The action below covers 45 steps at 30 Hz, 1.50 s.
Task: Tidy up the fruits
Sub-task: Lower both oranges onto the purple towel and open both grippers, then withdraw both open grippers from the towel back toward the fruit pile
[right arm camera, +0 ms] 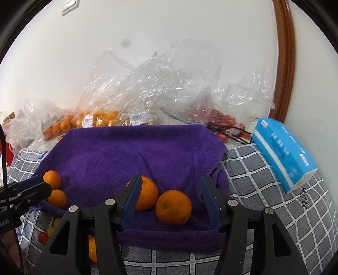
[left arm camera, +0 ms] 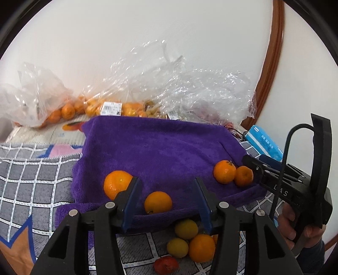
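Black right tongs [left arm camera: 249,162] read "DAS"; bag labels [left arm camera: 111,108] illegible.

Plain white wall [right arm camera: 147,31] at the back, evenly lit, no harsh shadows. There's a curved brown wooden frame [right arm camera: 285,63] running up the right side against it, and a white switch plate [right arm camera: 69,6] up in the top left corner. The surface underneath is covered with a grey cloth with a white grid pattern [right arm camera: 264,179], with some blue, pink and orange shapes [left arm camera: 23,239] on the left part.
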### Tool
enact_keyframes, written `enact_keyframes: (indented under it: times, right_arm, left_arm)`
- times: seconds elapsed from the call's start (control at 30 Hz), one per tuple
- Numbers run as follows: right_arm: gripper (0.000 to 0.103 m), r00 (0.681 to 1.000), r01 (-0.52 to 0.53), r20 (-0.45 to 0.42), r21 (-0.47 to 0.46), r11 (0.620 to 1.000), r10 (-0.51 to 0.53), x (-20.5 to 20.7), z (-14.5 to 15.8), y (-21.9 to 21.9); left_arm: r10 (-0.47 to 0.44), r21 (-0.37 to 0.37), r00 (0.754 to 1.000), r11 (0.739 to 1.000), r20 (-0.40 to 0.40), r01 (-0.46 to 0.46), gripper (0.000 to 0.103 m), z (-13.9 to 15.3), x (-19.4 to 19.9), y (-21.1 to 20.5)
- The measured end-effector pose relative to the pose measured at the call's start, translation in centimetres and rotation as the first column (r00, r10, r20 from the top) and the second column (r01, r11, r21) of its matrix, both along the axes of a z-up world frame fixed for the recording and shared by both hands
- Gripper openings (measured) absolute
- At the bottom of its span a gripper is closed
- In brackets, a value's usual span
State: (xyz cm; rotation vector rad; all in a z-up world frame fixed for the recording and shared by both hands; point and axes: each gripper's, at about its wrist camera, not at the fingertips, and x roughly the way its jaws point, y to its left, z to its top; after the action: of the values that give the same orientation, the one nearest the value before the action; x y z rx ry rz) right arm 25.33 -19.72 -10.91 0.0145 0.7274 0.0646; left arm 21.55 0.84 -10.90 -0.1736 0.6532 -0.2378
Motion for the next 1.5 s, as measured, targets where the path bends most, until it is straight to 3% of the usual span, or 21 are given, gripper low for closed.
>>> enact_keyframes:
  times: [0.3, 0.5, 0.73, 1.23, 1.5]
  right_arm:
    - [0.058, 0.998, 0.044, 0.039, -0.034, 0.998, -0.043, -2.4, 2.6, 0.6]
    - [0.058, 0.999, 0.049, 0.006, -0.014, 0.999, -0.048, -4.3, 4.1, 0.9]
    - [0.058, 0.998, 0.037, -0.054, 0.044, 0.998, -0.034, -6.9, 5.5, 1.0]
    - [0.057, 0.992, -0.020, -0.124, 0.075, 0.997, 0.030, -11.1, 3.0, 4.1]
    - [0.052, 0.987, -0.037, -0.151, 0.078, 0.996, 0.049, -11.3, 1.8, 4.7]
  left_arm:
    - [0.018, -0.012, 0.999, 1.000, 0.033, -0.017, 0.049, 0.7, -0.7, 0.6]
    - [0.038, 0.004, 0.997, 0.999, 0.070, -0.038, 0.049, 2.3, -1.4, 1.4]
    - [0.058, -0.062, 0.998, 0.997, 0.037, -0.056, 0.049, 4.4, -3.6, 3.5]
    - [0.131, -0.013, 0.988, 0.991, -0.078, -0.132, 0.052, -0.8, -8.0, 7.3]
    - [0.179, -0.082, 0.975, 0.978, -0.130, -0.190, 0.054, -1.8, -7.7, 9.2]
